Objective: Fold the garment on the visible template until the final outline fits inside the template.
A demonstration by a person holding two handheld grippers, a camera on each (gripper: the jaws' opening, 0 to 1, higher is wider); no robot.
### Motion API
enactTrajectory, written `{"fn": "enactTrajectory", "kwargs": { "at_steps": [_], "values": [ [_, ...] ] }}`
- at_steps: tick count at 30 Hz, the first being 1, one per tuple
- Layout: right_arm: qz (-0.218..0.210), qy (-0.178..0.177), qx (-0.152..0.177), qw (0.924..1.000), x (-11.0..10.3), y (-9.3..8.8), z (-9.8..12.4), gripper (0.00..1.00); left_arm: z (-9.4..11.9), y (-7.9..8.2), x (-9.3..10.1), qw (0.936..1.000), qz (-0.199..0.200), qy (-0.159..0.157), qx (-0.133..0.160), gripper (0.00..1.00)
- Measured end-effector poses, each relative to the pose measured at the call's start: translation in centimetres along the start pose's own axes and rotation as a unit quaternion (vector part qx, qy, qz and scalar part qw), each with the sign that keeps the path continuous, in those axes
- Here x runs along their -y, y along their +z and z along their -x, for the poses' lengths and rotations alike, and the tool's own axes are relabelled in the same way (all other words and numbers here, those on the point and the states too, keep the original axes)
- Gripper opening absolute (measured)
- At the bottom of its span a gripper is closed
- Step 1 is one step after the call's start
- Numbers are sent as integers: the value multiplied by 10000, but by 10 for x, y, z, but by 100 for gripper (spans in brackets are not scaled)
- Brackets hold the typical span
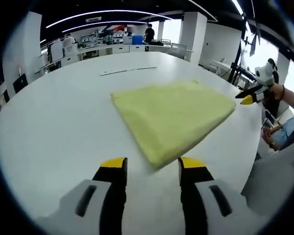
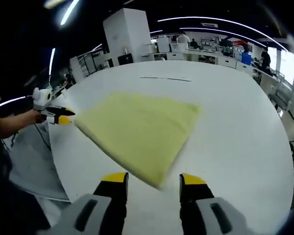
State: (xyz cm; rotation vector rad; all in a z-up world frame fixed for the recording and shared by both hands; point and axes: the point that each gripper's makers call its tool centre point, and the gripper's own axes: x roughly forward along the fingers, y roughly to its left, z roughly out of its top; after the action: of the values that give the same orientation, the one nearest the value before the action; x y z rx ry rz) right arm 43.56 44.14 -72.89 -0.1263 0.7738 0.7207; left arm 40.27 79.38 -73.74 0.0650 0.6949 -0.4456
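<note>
Garment (image 1: 174, 117) folded, just ahead of left hand-held gripper (image 1: 152, 169).

A folded yellow garment (image 1: 174, 116) is lying flat on a large white table (image 1: 63, 112), its nearest corner pointing between the yellow-tipped jaws of the left gripper (image 1: 152, 164), which are standing apart with nothing between them, just short of the cloth. At the right edge, a person's hand (image 1: 276, 91) is holding the right gripper (image 1: 247, 98) near the garment's far corner, off the fabric. Two thin dark strips (image 1: 128, 70) are lying beyond the garment.
</note>
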Motion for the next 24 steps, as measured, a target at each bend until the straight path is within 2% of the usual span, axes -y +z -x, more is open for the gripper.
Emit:
{"fn": "enactTrajectory", "kwargs": {
  "at_steps": [3, 6, 8, 14, 19, 24],
  "values": [
    [137, 20, 115, 9998, -9, 10, 6, 61, 11, 13, 3, 9998, -75, 110, 176, 55],
    [191, -105, 191, 9996, -13, 18, 11, 77, 20, 22, 8, 9996, -48, 128, 256, 59],
    [181, -85, 279, 9994, -18, 23, 15, 83, 26, 27, 13, 9994, -74, 126, 300, 64],
    [205, -71, 503, 9985, -32, 39, 31, 91, 38, 39, 24, 9972, 435, -26, 612, 79],
    [114, -2, 711, 9974, -45, 50, 41, 99, 47, 42, 25, 9973, 366, 97, 627, 86],
    [28, 119, 713, 9974, -55, 52, 42, 100, 55, 48, 30, 9971, 350, 111, 672, 93]
  ]
}}
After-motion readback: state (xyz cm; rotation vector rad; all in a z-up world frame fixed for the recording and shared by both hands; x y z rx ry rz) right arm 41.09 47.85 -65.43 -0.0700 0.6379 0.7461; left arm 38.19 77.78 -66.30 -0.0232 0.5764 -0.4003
